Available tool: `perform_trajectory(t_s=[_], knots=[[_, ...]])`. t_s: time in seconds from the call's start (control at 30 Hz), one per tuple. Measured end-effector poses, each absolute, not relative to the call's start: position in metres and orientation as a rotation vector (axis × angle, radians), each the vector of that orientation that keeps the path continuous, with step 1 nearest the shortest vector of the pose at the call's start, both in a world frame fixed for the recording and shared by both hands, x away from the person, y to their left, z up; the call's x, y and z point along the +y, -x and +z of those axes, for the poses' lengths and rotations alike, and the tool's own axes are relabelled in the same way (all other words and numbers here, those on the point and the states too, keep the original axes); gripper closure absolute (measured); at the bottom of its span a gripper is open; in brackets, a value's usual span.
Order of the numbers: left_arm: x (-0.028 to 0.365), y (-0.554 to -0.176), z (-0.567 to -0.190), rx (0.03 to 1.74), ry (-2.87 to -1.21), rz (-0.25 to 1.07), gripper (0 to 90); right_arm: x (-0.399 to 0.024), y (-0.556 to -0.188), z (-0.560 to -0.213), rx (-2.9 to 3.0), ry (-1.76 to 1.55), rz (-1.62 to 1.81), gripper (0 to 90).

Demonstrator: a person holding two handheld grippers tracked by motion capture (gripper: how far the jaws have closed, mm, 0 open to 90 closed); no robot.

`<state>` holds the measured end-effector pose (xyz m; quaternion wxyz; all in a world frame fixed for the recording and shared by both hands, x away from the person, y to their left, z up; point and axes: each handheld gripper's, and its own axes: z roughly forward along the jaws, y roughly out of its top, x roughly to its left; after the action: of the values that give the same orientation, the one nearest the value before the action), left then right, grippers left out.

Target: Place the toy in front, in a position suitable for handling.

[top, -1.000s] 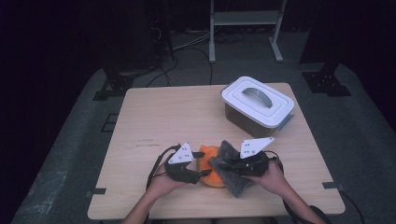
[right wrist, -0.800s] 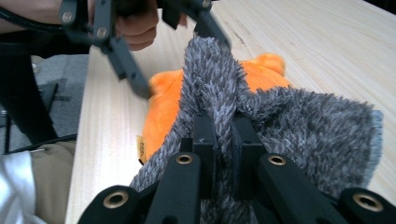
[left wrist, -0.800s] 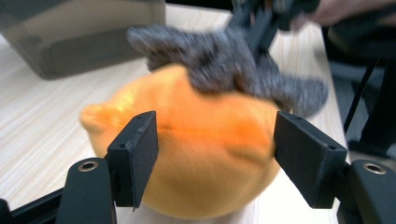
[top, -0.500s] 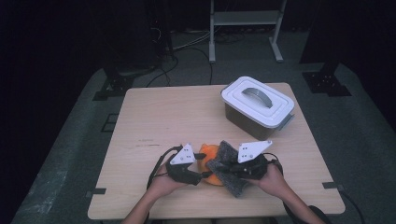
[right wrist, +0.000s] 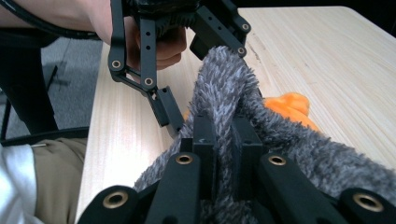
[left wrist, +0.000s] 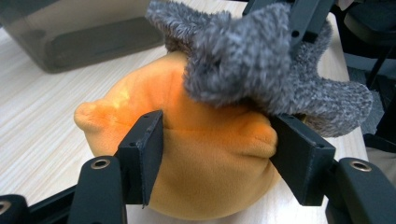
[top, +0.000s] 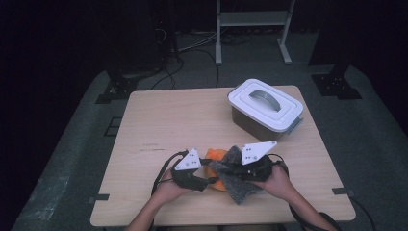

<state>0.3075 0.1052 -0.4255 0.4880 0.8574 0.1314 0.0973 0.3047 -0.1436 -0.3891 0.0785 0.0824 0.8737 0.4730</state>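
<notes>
No writing can be read on anything here. At the near edge of the wooden surface [top: 159, 120], both forearms come in low, and the hands angle towards each other. The left gripper [left wrist: 215, 158] lies nearly level, its jaws half spread around a smooth orange plush toy [left wrist: 205, 177]. They have just been closing, and both pads now press into the toy's rounded sides. The toy rests on the surface between the two hands. The right gripper [right wrist: 223, 140] has its jaws clamped tight on a fold of fuzzy grey cloth [right wrist: 224, 88], which drapes over the top of the toy and trails down towards the person's right hand [top: 276, 180]. The cloth is thick and shaggy, while the toy's fabric is short and velvety. Farther back on the right stands a dark translucent rectangular box [top: 257, 120] with a white clip-on lid [top: 264, 98] and a grey arched handle.
</notes>
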Motion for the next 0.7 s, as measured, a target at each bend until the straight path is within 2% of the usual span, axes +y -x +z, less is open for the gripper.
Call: perform_trajectory(t_s=[0.17, 0.4, 0.7], knots=[[0.109, -0.309, -0.427, 0.324, -2.083, 0.228, 36.6, -0.146, -0.307, -0.395, 2.638, -0.264, 1.412, 82.0], [0.105, -0.307, -0.426, 0.306, -2.078, 0.238, 36.2, -0.184, -0.305, -0.406, 2.654, -0.402, 1.402, 81.9], [0.108, -0.305, -0.428, 0.301, -2.087, 0.229, 36.0, -0.158, -0.322, -0.387, 2.613, -0.319, 1.437, 81.7]])
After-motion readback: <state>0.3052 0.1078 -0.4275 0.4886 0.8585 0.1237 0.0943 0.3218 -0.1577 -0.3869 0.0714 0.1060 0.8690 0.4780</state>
